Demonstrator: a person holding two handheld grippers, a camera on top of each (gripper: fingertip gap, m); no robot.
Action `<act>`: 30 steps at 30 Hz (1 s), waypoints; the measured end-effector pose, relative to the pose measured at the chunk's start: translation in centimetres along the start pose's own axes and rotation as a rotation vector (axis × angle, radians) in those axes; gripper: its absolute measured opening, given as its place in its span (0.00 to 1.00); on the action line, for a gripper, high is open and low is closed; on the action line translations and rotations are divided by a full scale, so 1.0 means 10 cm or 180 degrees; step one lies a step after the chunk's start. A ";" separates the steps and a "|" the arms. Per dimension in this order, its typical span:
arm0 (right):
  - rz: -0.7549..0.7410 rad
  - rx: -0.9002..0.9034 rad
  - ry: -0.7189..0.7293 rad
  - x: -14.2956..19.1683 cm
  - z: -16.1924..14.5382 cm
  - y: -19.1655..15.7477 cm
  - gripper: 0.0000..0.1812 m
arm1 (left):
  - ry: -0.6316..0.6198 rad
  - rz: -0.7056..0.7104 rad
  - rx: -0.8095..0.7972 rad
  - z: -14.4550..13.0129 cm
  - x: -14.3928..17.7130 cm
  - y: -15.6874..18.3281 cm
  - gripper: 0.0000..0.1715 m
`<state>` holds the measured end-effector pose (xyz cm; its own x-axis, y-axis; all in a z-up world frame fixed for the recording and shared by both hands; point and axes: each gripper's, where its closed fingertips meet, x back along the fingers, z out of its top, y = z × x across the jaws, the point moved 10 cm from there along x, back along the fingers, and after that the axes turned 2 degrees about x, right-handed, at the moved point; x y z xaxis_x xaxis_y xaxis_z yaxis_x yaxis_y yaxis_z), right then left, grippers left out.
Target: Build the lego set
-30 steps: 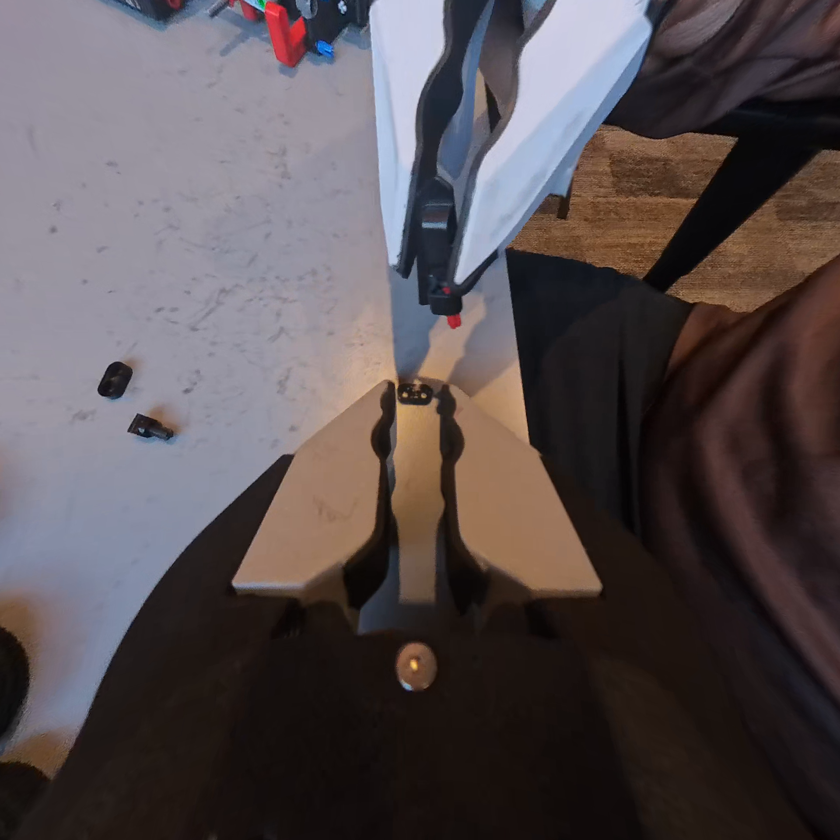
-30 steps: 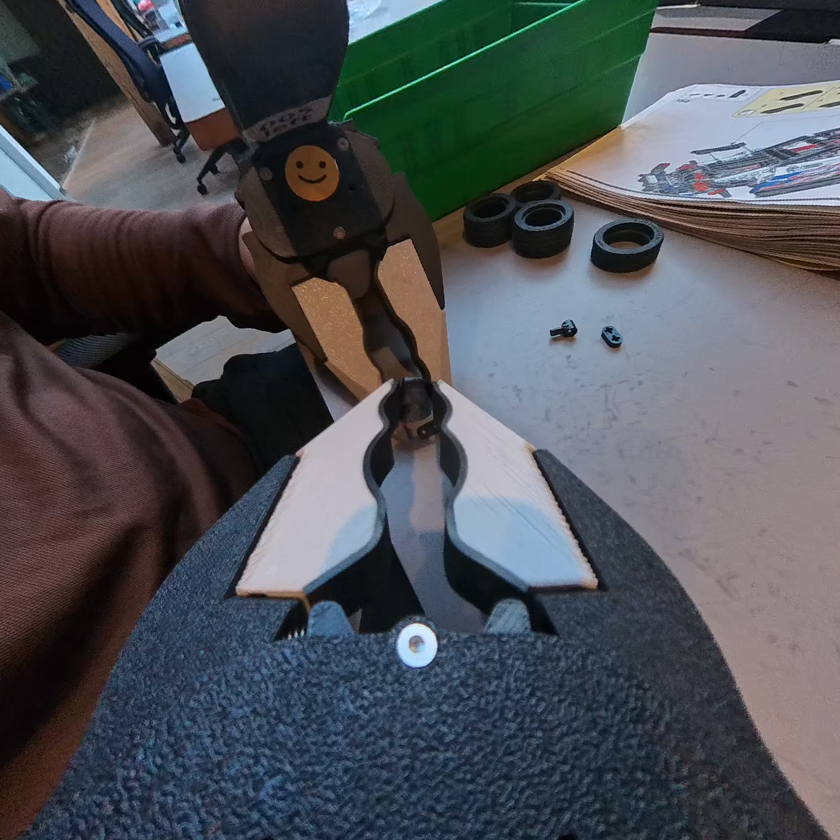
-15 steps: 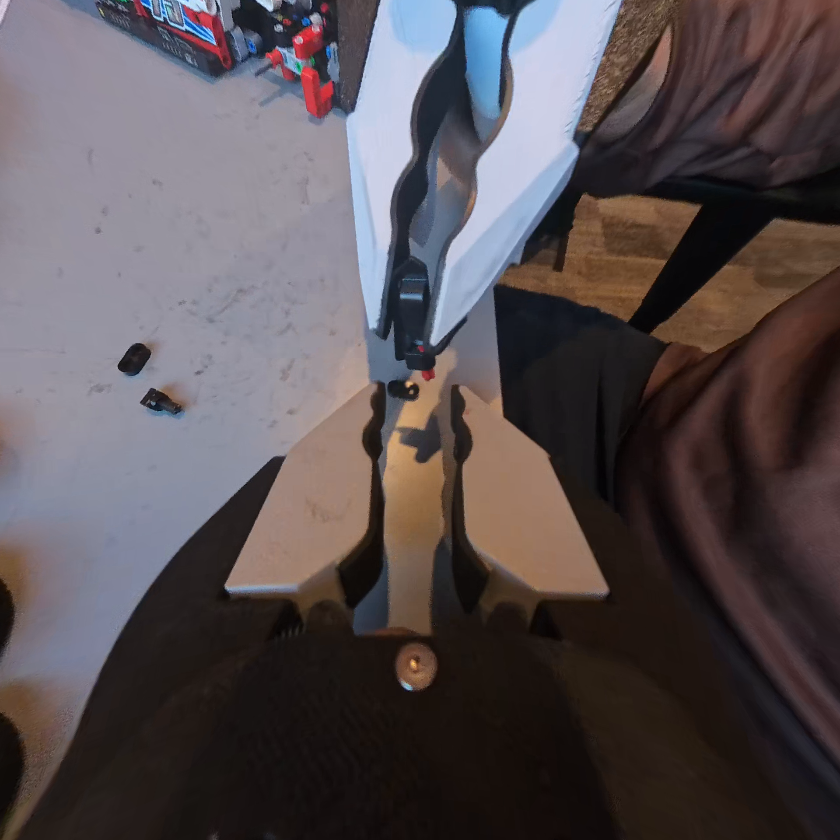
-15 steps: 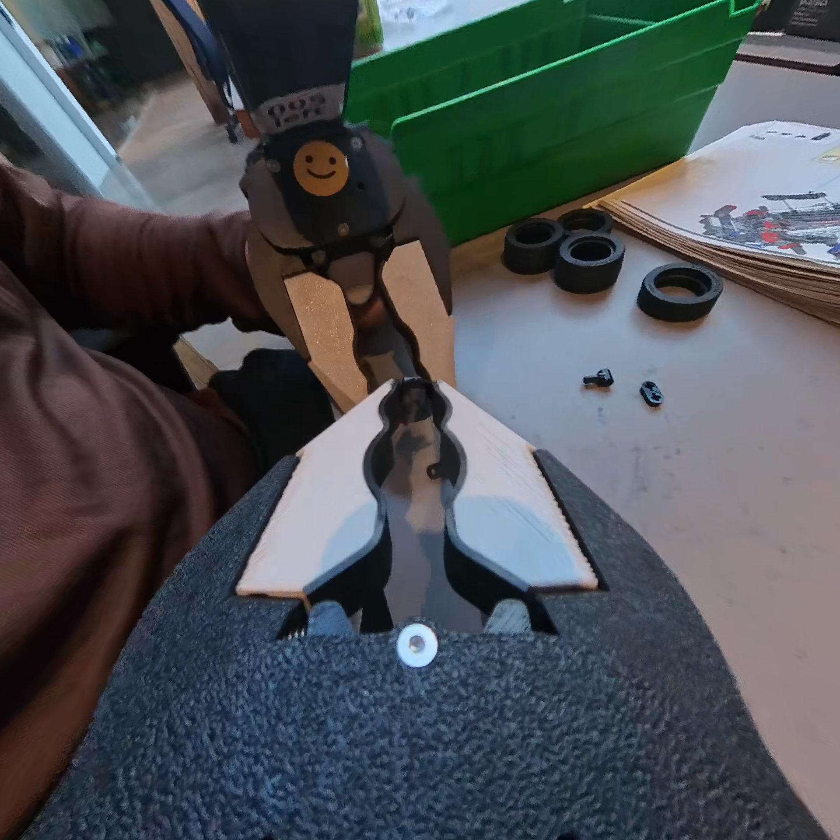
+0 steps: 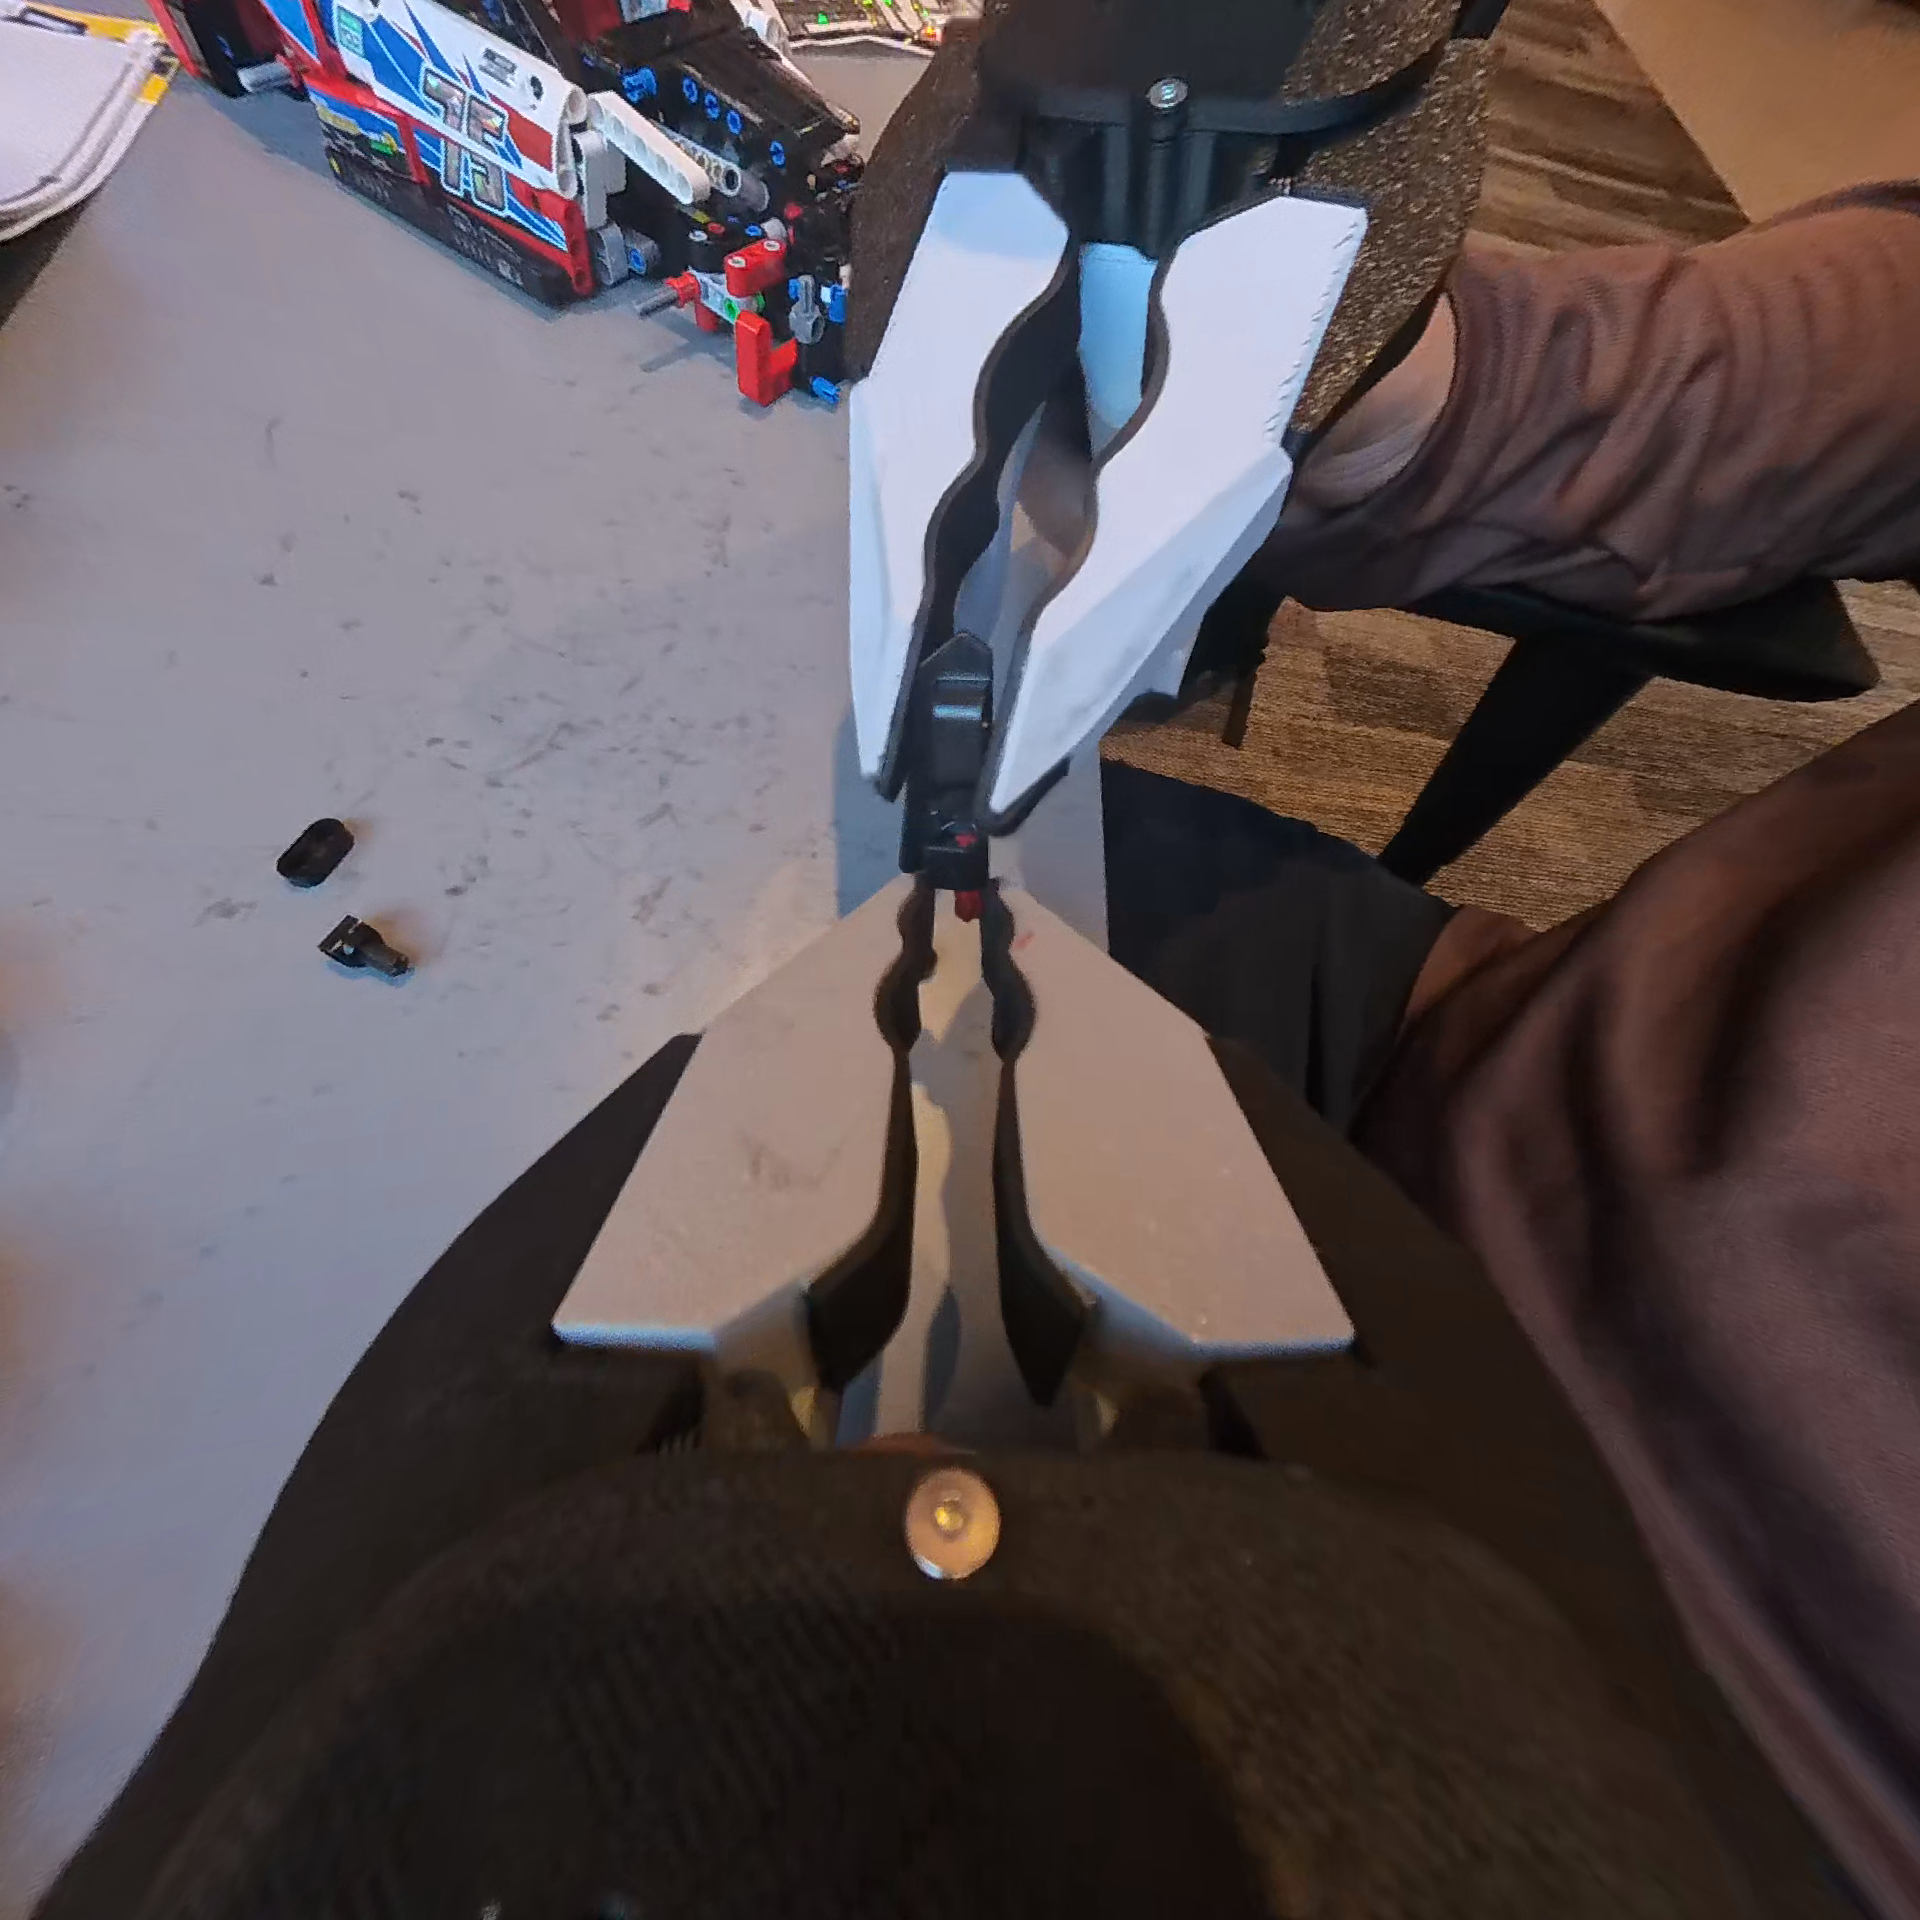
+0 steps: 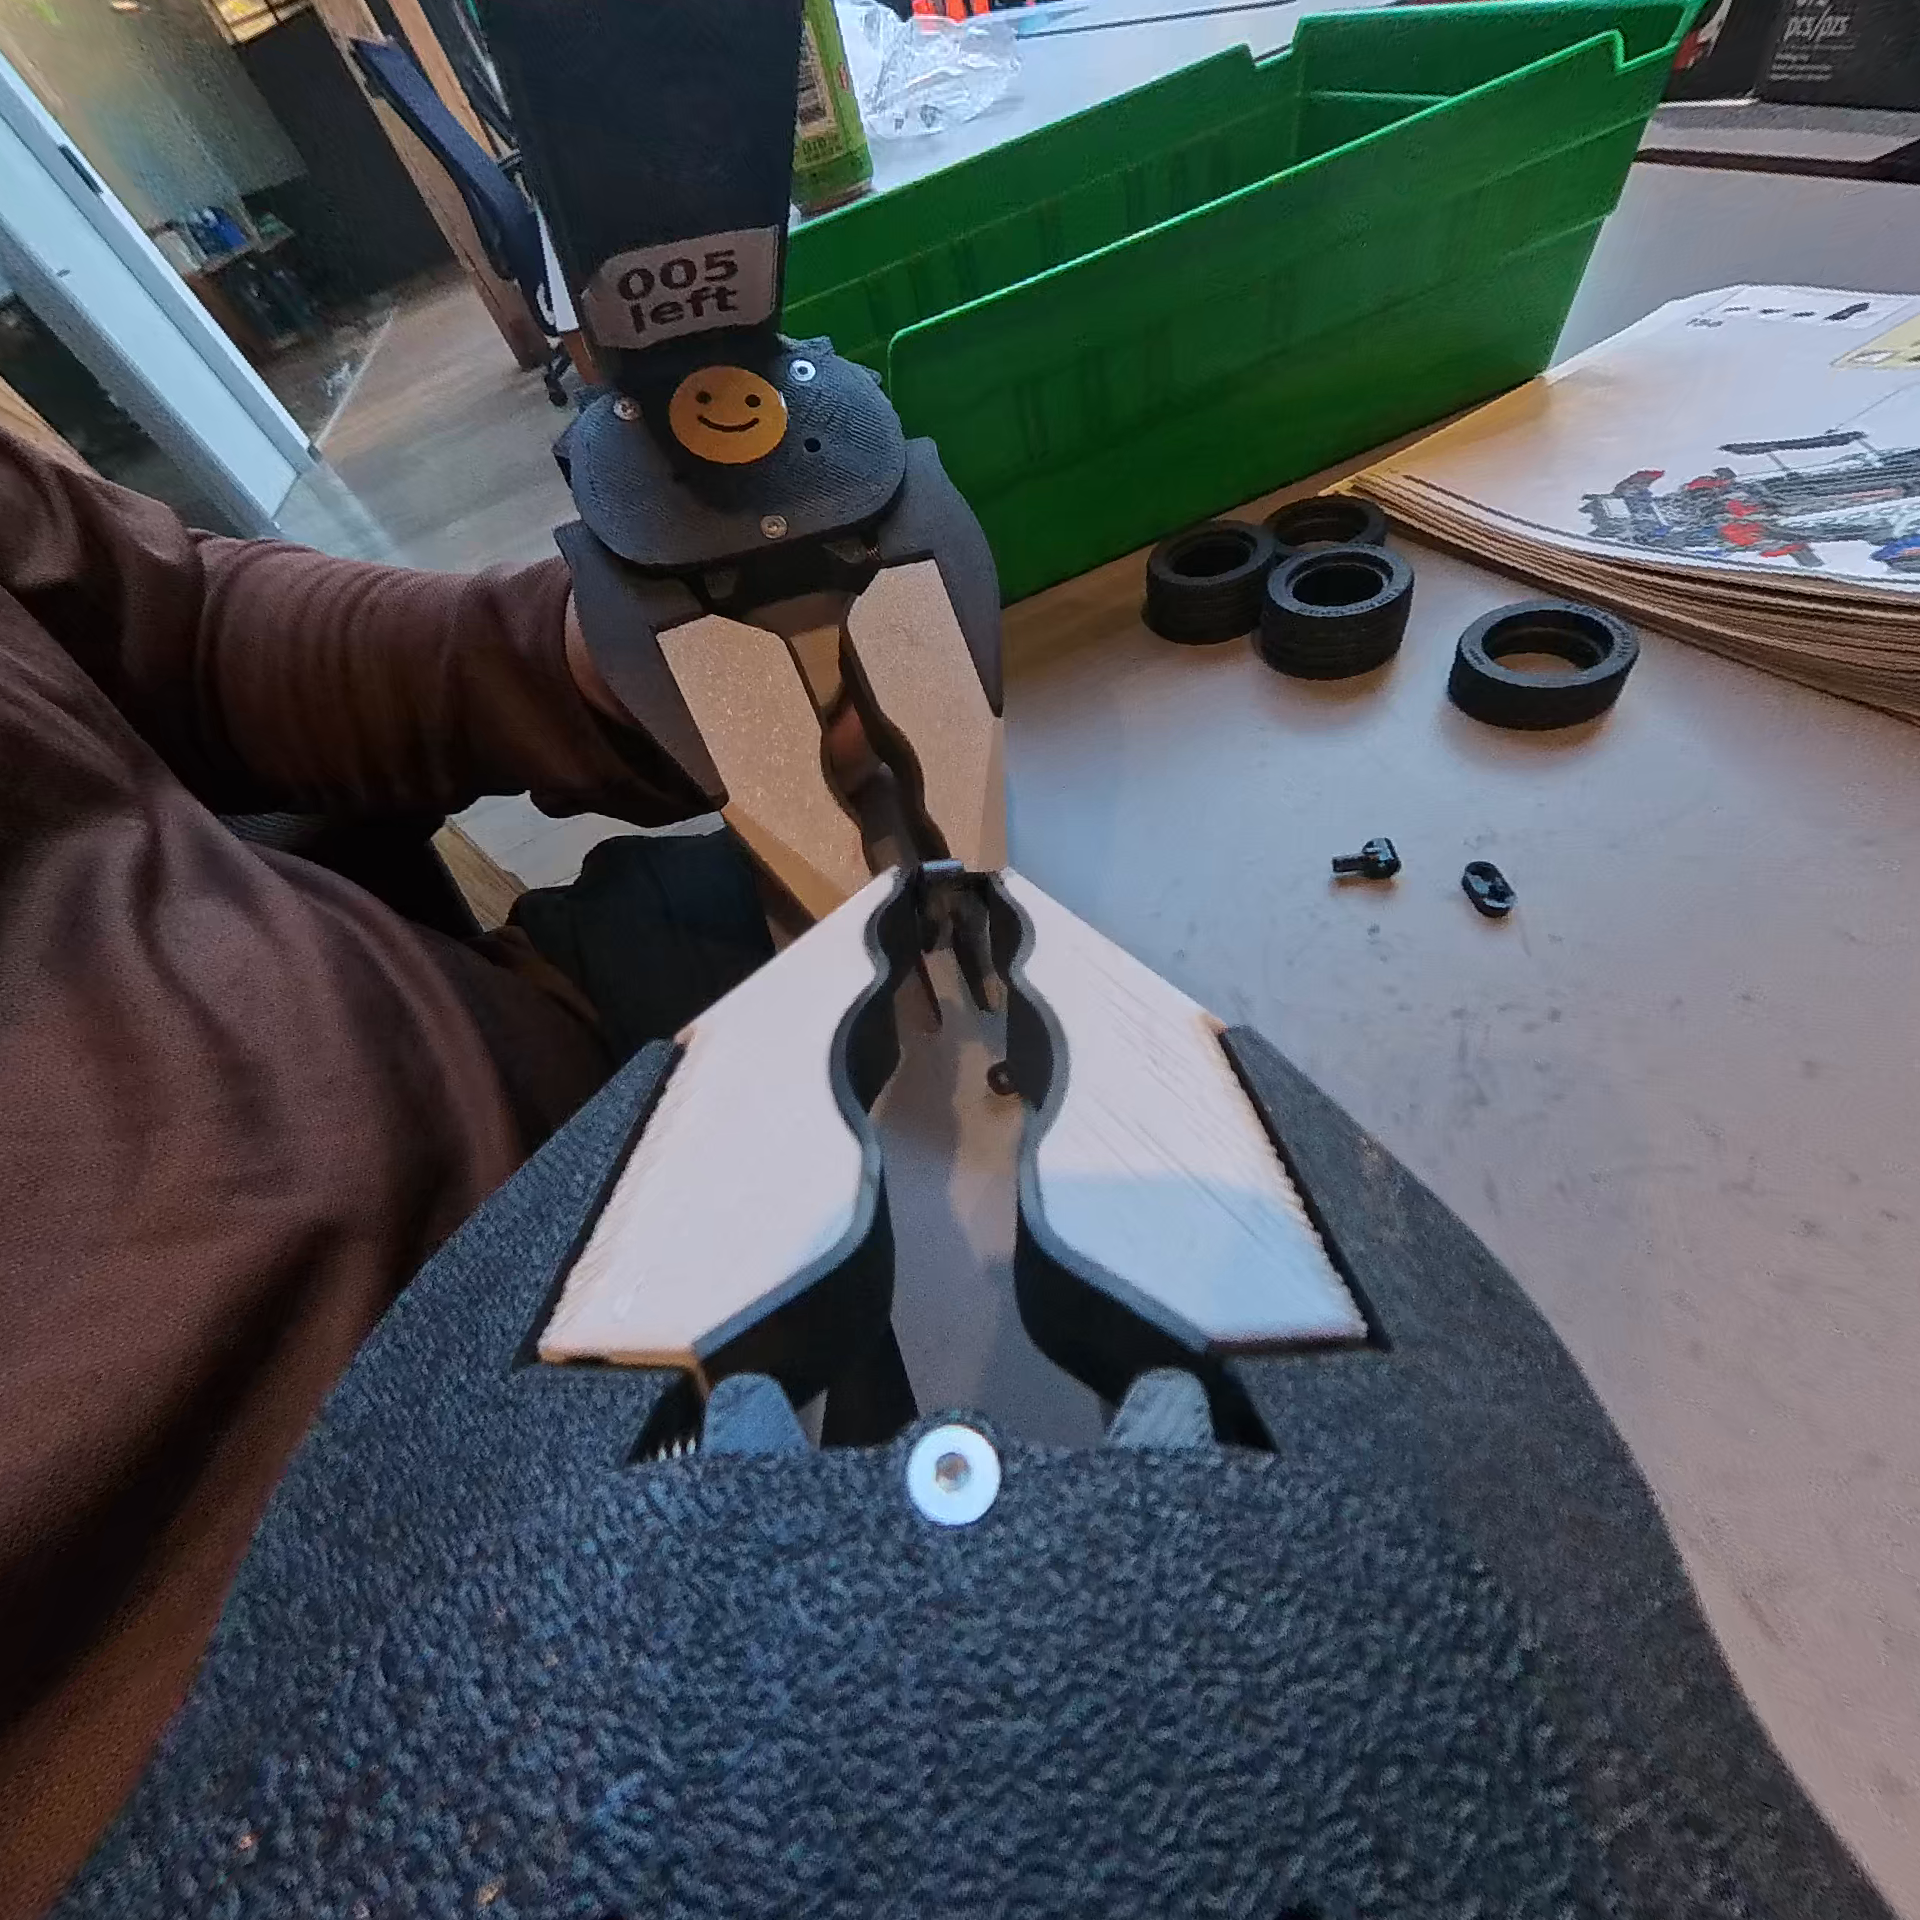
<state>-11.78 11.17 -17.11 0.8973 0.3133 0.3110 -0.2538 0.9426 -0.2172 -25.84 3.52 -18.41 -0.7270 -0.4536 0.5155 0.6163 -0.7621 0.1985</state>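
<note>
My right gripper [image 5: 943, 800] clamping a black lego piece [image 5: 954, 727], left gripper [image 5: 951, 914] nearly closed, tip to tip over the grey surface [image 5: 416, 582], its hold unclear.

Black piece [image 5: 951, 764] between right gripper [image 5: 940, 805] fingertips: shape too small for us to resolve; upper part hidden by fingers. Red-and-white model [image 5: 540, 166] cut off at top edge. Instruction booklet [image 6: 1704, 488] cut at right edge. We cannot tell whether left gripper [image 5: 951, 914] grips red tip [image 5: 964, 902].
</note>
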 end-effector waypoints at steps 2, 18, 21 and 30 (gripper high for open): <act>-0.0045 0.0029 -0.0013 0.04 0.00 0.00 0.07 | 0.0007 0.0040 0.0003 0.00 0.00 0.00 0.03; -0.0066 0.0250 -0.0033 0.12 0.01 -0.03 0.06 | -0.0119 0.0023 -0.0091 -0.01 -0.03 0.03 0.03; -0.0137 0.0332 -0.0101 0.13 0.02 -0.03 0.06 | -0.0121 0.0028 -0.0097 -0.01 -0.03 0.02 0.09; -0.0326 0.0583 -0.0491 0.06 -0.02 -0.04 0.06 | -0.0608 0.0193 -0.0461 -0.12 -0.03 -0.08 0.19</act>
<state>-11.04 10.96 -17.04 0.8596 0.2160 0.4631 -0.2383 0.9711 -0.0106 -26.48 3.69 -19.69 -0.6112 -0.4154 0.6737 0.5971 -0.8007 0.0480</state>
